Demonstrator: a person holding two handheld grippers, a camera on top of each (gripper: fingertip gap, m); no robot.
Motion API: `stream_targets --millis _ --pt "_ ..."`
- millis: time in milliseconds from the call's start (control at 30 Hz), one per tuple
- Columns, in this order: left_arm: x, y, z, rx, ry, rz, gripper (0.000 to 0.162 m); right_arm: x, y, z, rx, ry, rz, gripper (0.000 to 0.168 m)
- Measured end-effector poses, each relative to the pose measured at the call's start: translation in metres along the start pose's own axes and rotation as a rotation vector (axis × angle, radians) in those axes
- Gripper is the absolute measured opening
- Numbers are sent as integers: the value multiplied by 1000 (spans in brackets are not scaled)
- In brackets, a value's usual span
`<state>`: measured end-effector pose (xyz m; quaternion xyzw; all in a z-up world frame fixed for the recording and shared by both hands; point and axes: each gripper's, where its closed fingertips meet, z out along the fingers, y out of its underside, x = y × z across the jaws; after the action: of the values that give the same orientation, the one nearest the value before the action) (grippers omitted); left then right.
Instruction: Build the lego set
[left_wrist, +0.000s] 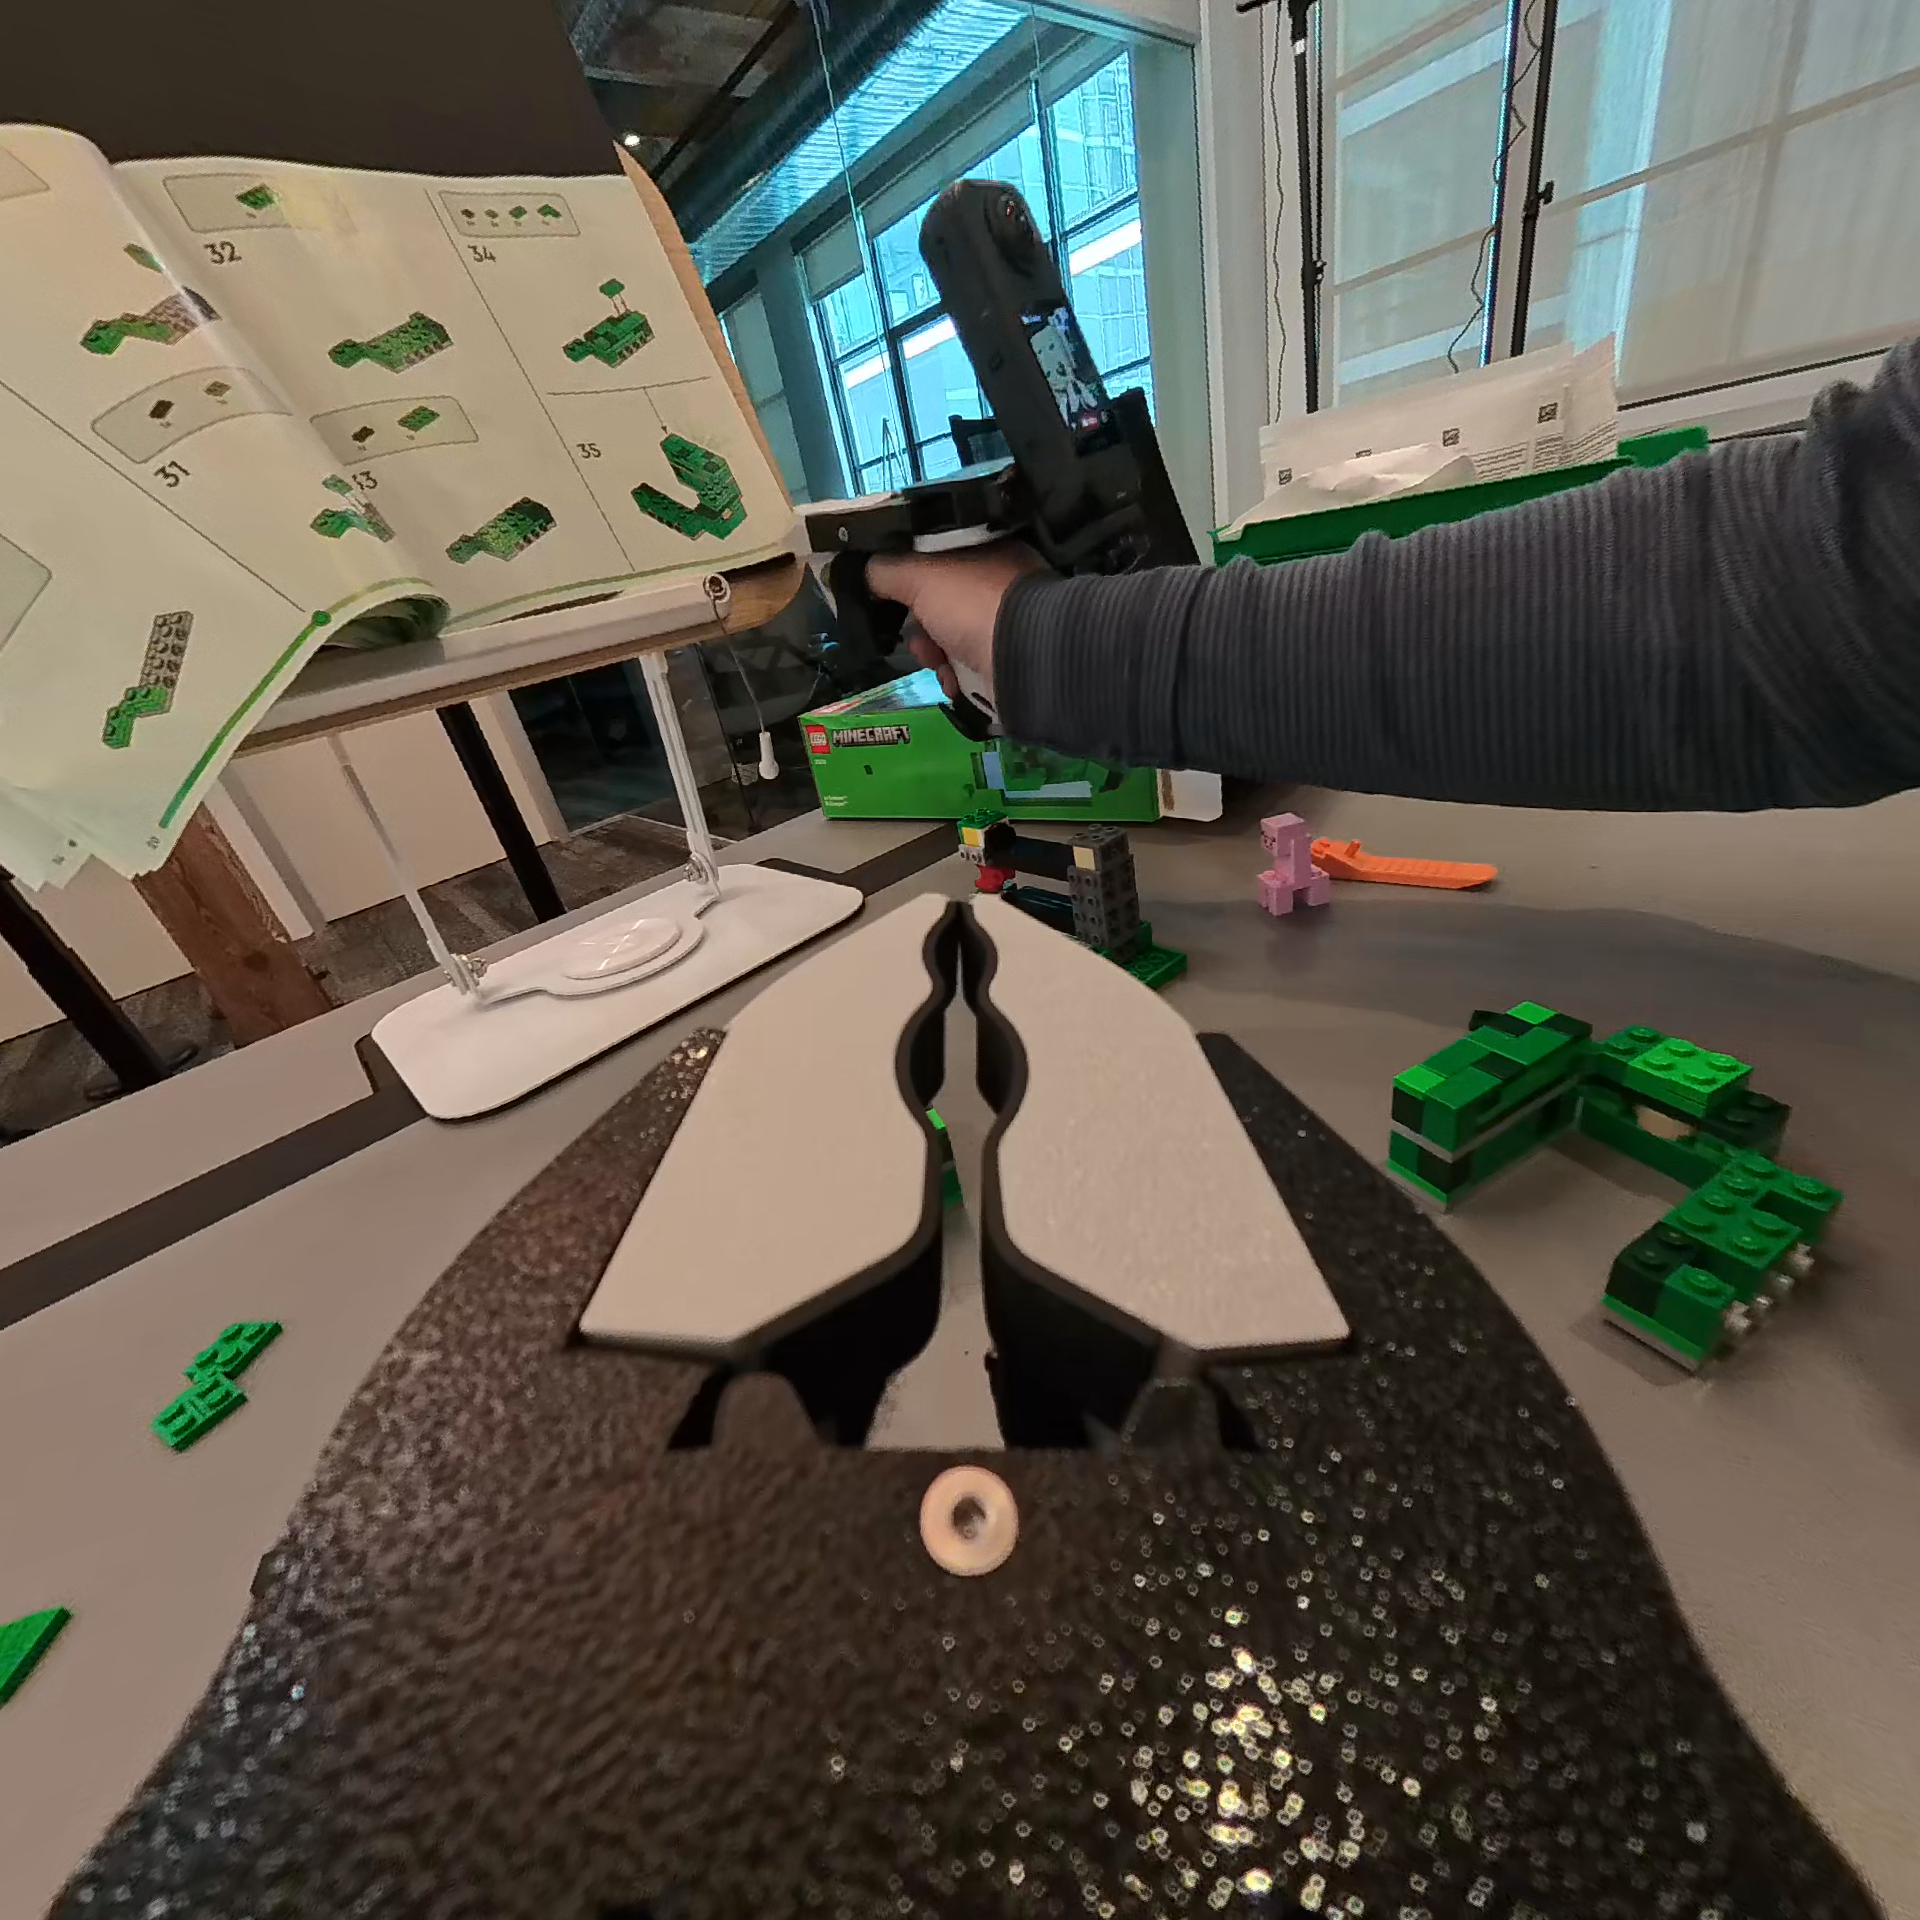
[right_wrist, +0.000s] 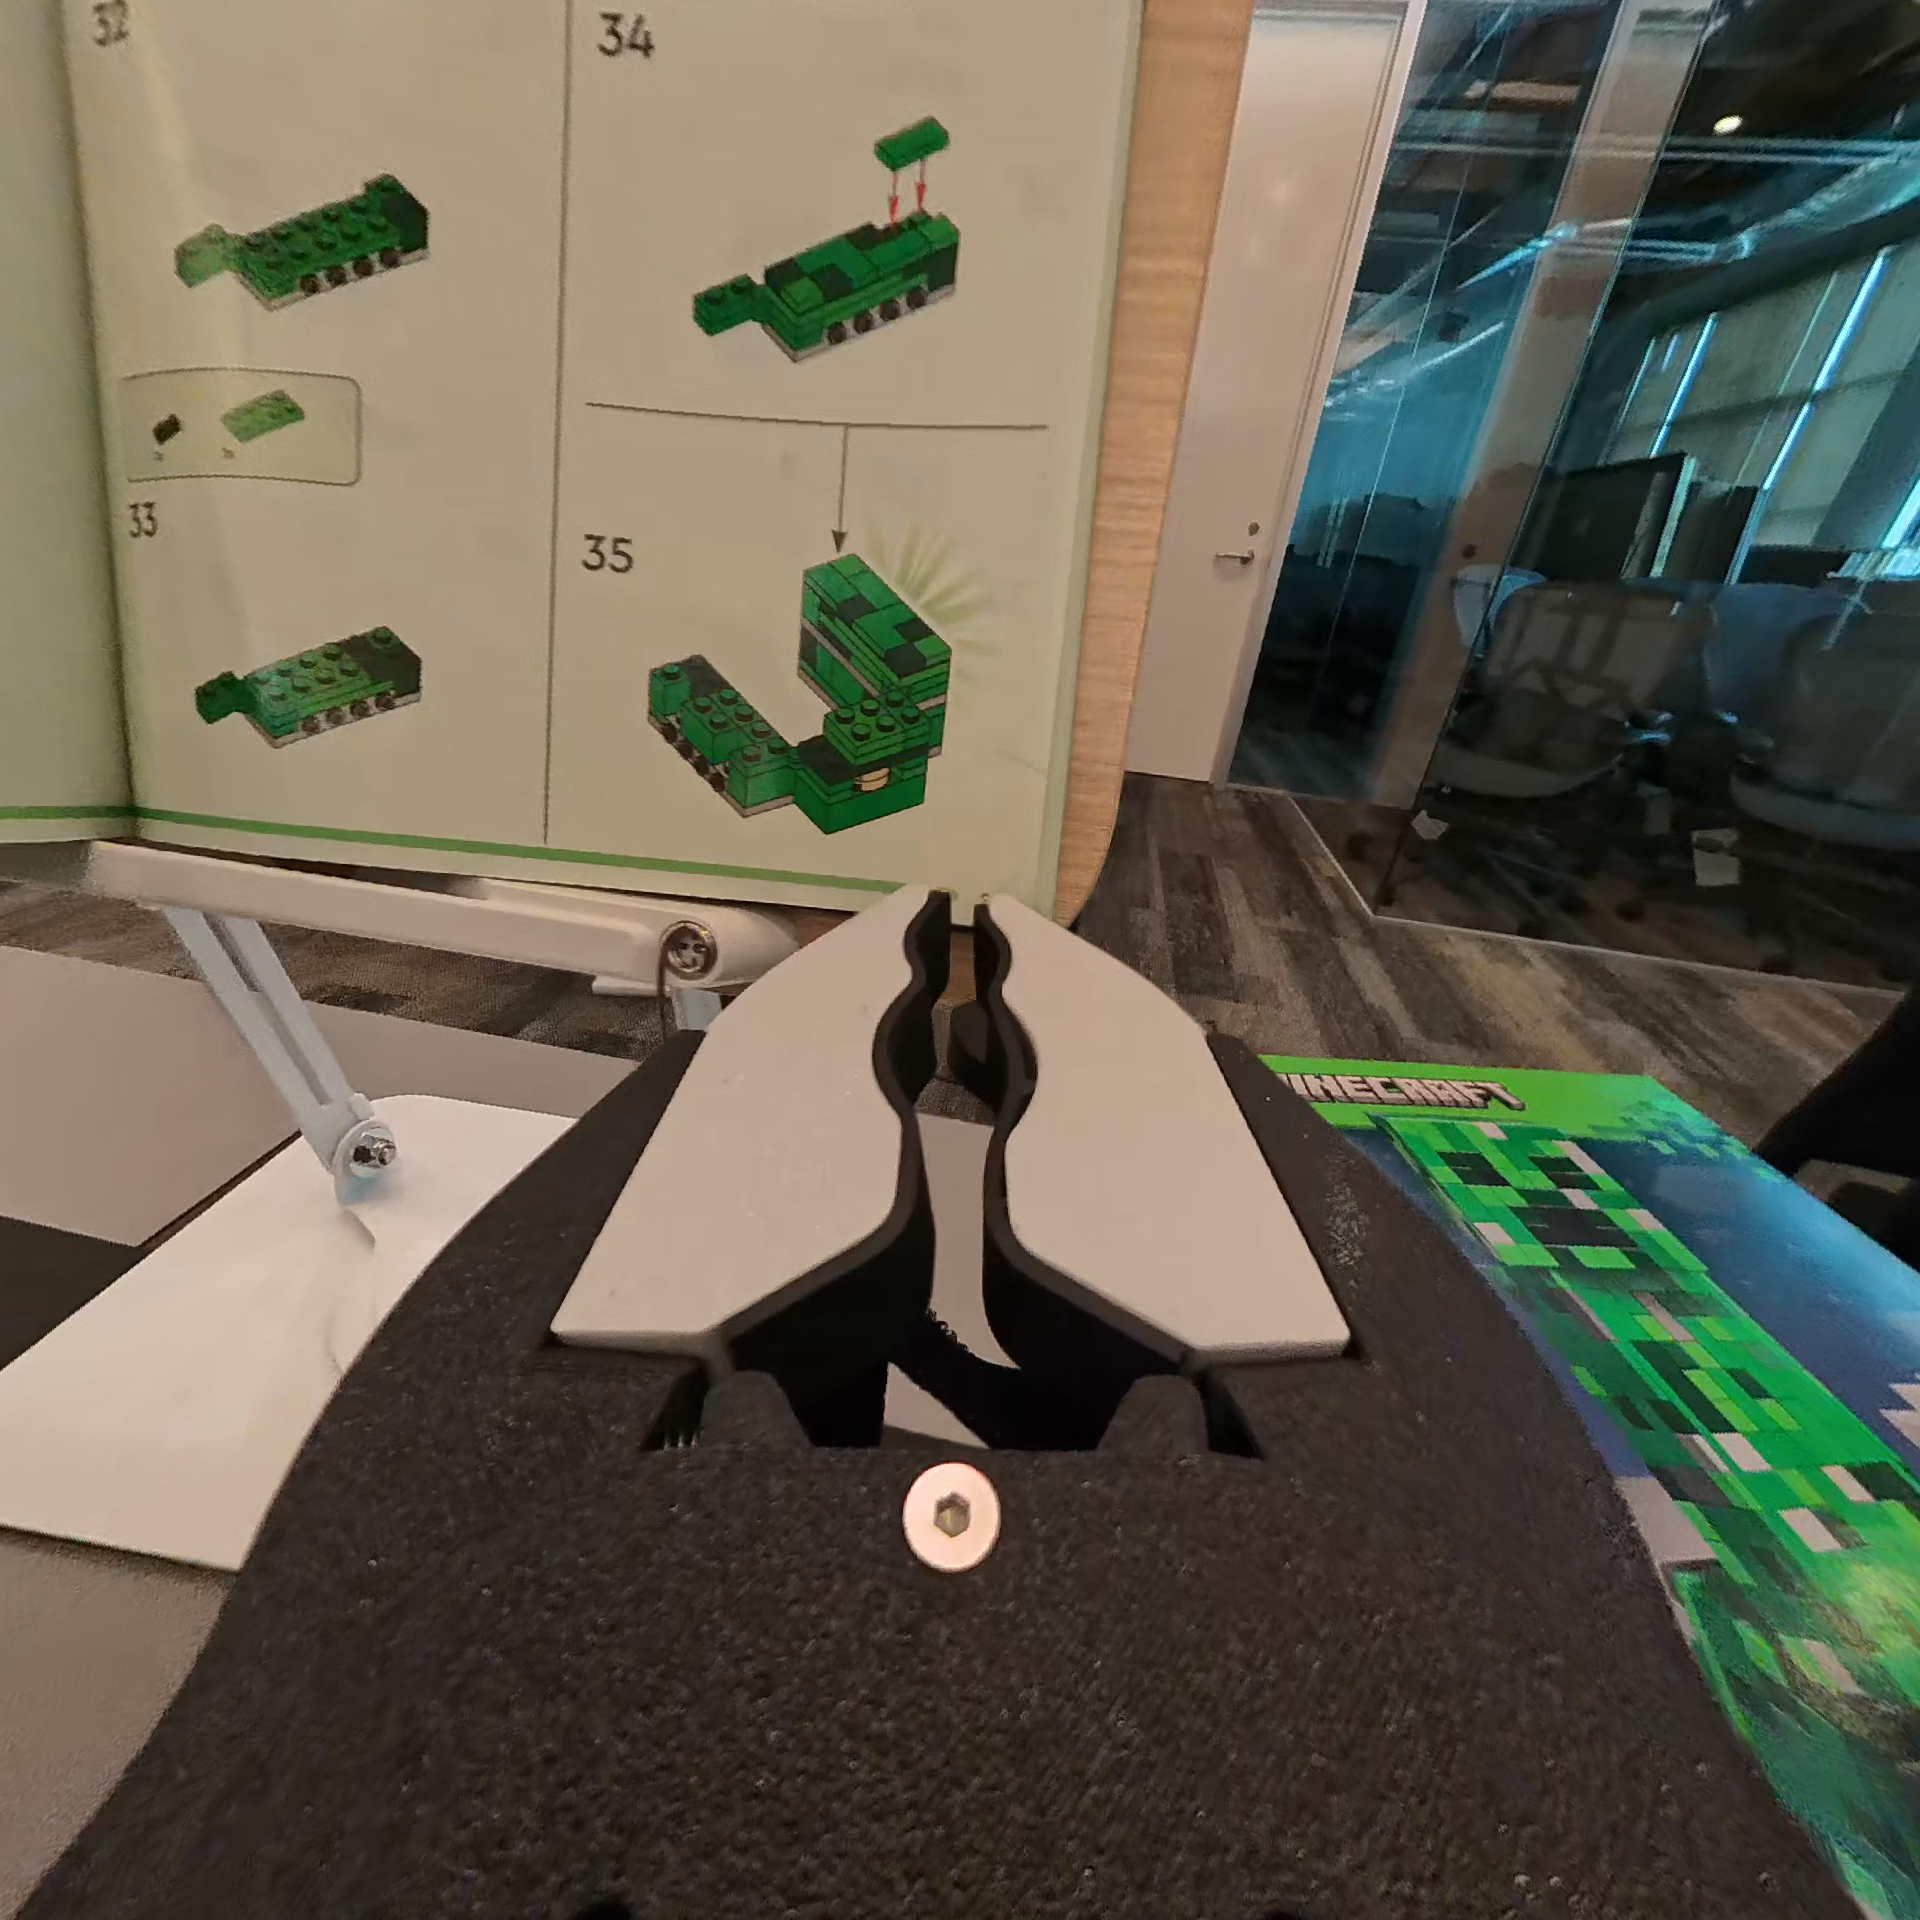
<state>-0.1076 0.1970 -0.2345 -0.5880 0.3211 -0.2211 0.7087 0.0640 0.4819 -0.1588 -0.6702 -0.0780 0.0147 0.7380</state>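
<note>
Right gripper raised at the instruction booklet's lower right corner, fingers nearly closed, nothing visibly held | left gripper low over worktop, nearly closed; green bit between fingers, grip unclear | green lego build right of it, loose green plates left | I'd pinch one page edge only, turn slowly.

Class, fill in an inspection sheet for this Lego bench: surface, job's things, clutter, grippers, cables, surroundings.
Surface: grey table.
Job's things: green build; loose green plates; instruction booklet open on white stand; set box.
Clutter: pink figure, orange tool, grey-black model.
Grippers: left gripper shut on a small green piece; right gripper shut at the booklet's lower edge.
Cables: thin cord hanging from stand.
Surroundings: windows, glass partitions, office chairs.
</note>
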Motion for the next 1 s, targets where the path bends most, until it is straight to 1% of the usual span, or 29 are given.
stream_targets --millis 167,300,433,633,667,733,833,1000 --pt "-1 0 0 2 0 -8 0 5 2 1 -32 38 32 11" --pt "0 0 0 0 -1 -2 0 8 9 4 -73 78 19 11" --pt "-1 -1 0 8 -5 -6 0 9 5 4 -48 79 66 11" --pt "-2 -1 -1 12 -7 -17 0 5 2 3 -30 63 35 1" --pt "-2 -1 -1 12 -6 -16 0 6 2 2 -30 70 34 2" --pt "-2 -1 -1 11 -6 -15 0 9 4 2 -36 87 50 9" --pt "-2 -1 -1 10 -4 -14 0 10 9 5 -64 77 85 13" --pt "-2 -1 -1 9 -4 -13 0 11 7 6 -56 77 63 9"
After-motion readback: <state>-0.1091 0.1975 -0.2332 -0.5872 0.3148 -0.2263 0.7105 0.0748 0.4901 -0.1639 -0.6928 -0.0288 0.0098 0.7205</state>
